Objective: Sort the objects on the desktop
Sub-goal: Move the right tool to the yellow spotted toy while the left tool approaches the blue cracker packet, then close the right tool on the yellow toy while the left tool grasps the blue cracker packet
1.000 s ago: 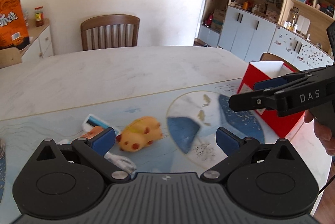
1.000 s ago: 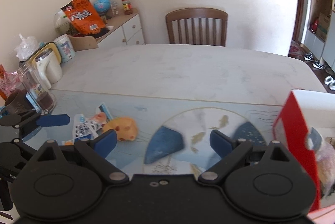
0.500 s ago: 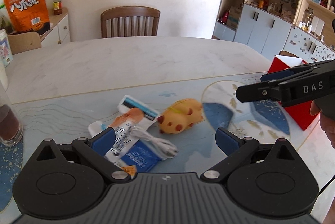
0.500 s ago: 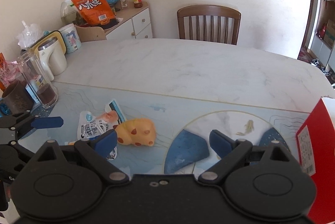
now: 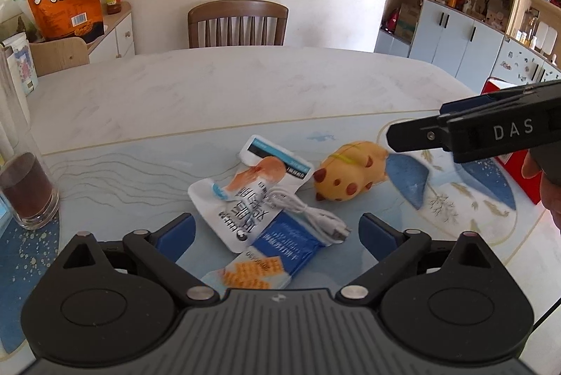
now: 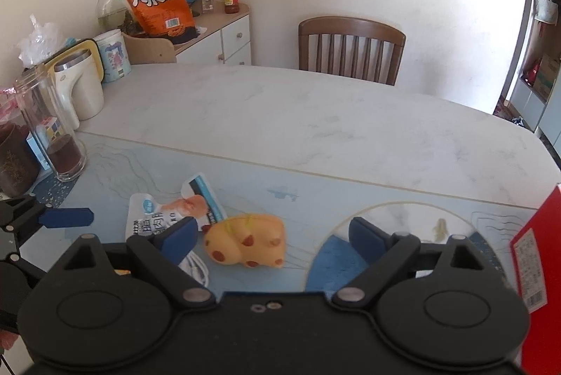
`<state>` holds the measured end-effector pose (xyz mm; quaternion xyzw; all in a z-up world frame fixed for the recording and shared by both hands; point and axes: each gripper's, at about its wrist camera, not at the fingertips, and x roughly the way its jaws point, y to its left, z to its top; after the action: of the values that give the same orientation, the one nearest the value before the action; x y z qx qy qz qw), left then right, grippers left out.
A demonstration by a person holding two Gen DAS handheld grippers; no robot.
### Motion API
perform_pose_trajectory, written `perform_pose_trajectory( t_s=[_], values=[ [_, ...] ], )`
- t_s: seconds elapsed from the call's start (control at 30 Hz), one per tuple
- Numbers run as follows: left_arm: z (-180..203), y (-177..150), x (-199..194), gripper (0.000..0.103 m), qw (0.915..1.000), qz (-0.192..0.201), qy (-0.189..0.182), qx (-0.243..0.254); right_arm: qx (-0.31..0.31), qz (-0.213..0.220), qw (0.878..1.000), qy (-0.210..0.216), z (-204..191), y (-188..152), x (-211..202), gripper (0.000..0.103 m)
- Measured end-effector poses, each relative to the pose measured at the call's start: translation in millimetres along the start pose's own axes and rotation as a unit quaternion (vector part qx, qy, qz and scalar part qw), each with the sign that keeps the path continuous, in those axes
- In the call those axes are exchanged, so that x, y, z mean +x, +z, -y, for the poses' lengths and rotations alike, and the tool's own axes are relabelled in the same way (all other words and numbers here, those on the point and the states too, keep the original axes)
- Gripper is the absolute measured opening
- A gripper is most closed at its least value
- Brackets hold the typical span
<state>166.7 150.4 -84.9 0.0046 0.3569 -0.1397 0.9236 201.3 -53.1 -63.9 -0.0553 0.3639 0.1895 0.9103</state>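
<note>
Marble table (image 6: 315, 129), yellow toy (image 6: 245, 243) between right claw (image 6: 271, 236) fingers, untouched

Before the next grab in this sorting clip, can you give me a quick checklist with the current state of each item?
1. Left gripper open and empty: ok.
2. Right gripper open and empty: ok.
3. Yellow spotted toy free to grab, lying on the mat with nothing on top: ok.
4. White cable clear of the snack packets: not ok, it lies across them.
5. Red box within view as a drop spot: ok, at the right edge.
6. Room left inside the red box: cannot tell, its opening is out of view.
</note>
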Motion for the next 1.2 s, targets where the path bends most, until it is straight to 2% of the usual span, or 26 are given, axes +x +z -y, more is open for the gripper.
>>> perform_pose_trajectory(
  t_s=[0.4, 0.73, 1.03, 1.2],
  values=[
    [-8, -13, 15, 0.092, 0.9998, -0.013, -0.009, 0.011, -0.006, -0.02, 1.0, 0.007, -17, -3, 27, 0.093],
    [-9, -22, 23, 0.078, 0.9997, -0.01, -0.019, 0.015, -0.008, -0.036, 0.999, 0.009, -22, -8, 51, 0.093],
    [-7, -25, 27, 0.071, 0.9996, -0.006, -0.024, 0.016, -0.011, -0.052, 0.999, 0.004, -22, -12, 69, 0.09],
    [0, -27, 30, 0.061, 0.9991, 0.001, -0.027, 0.032, -0.002, -0.058, 0.998, 0.002, -17, -14, 74, 0.086]
  ],
)
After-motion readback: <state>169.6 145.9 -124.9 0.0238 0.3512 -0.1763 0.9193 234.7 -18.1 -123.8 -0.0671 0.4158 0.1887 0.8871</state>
